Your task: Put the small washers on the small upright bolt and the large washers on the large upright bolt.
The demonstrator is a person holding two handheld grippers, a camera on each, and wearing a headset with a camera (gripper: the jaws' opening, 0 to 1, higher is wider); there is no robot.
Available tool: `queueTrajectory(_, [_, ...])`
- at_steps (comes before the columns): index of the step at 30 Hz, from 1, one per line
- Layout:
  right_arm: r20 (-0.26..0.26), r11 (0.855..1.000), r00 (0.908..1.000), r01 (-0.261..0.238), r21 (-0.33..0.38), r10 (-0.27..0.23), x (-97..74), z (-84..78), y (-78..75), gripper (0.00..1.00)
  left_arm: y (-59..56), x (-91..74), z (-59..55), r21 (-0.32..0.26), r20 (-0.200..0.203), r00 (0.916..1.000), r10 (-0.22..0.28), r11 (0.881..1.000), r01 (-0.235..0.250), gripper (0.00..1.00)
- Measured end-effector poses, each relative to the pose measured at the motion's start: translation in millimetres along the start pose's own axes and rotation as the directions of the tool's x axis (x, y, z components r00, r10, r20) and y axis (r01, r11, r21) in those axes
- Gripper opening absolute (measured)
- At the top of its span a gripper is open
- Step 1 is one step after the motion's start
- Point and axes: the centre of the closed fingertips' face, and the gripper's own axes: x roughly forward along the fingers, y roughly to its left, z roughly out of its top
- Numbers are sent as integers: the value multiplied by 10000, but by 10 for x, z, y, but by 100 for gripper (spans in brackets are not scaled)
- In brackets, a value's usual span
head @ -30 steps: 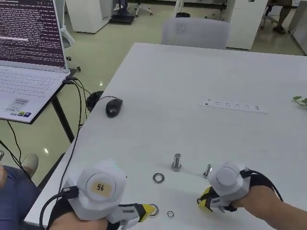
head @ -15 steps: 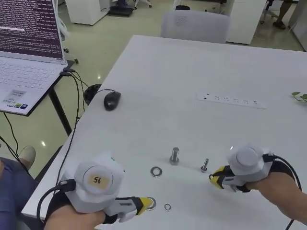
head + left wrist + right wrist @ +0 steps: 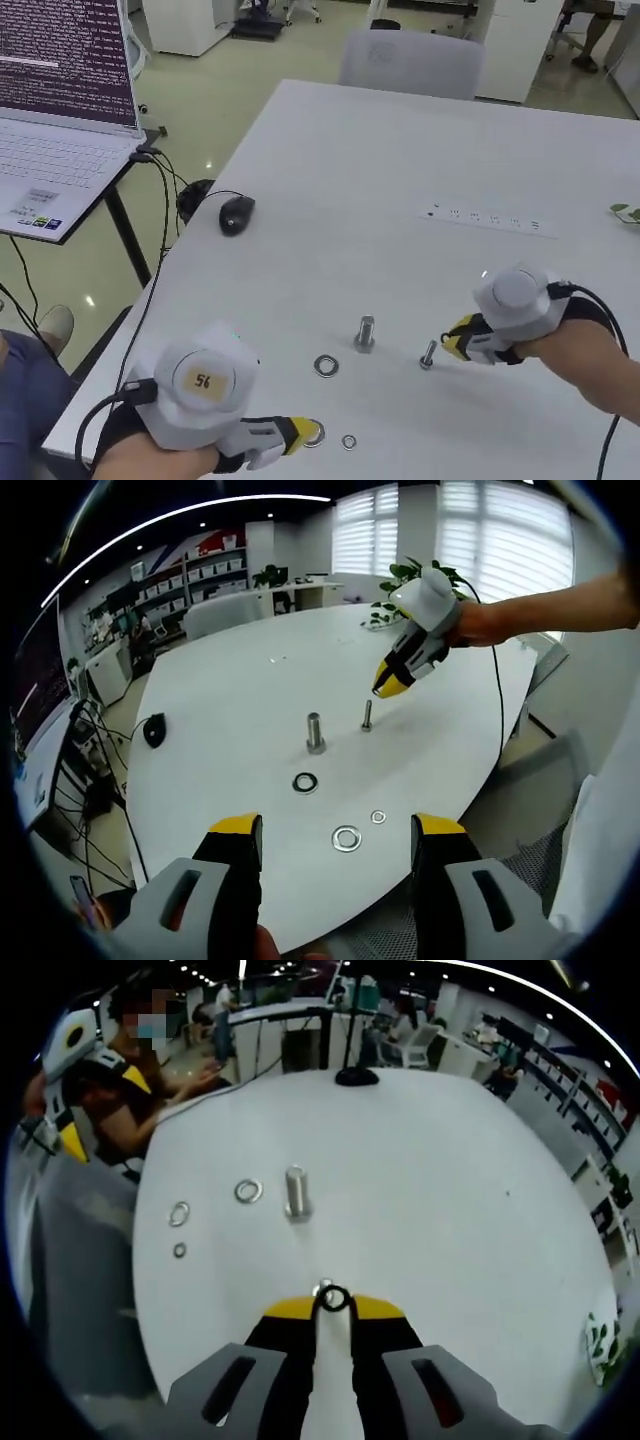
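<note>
Swung right claw [image 3: 455, 347] up to the small bolt [image 3: 428, 354] just ahead, small washer [image 3: 333, 1298] pinched at its tip — ready to thread. Left claw [image 3: 338, 828] wide, large washer [image 3: 347, 838] just ahead.

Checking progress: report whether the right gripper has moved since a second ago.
Yes. In the head view the right gripper, shut on a small washer, went from the near side of the small bolt to level beside it.
</note>
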Motion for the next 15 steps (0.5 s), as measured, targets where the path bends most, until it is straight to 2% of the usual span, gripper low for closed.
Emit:
queueTrajectory(7, [-480, 9986, 9984, -306, -437, 285, 70, -9, 55, 13, 6, 14, 22, -40, 59, 10000, 3, 10000, -3, 59])
queueTrajectory(15, [-638, 9971, 9972, -422, -626, 382, 82, 11, 44, 13, 17, 16, 39, -67, 88, 10000, 33, 10000, -33, 59])
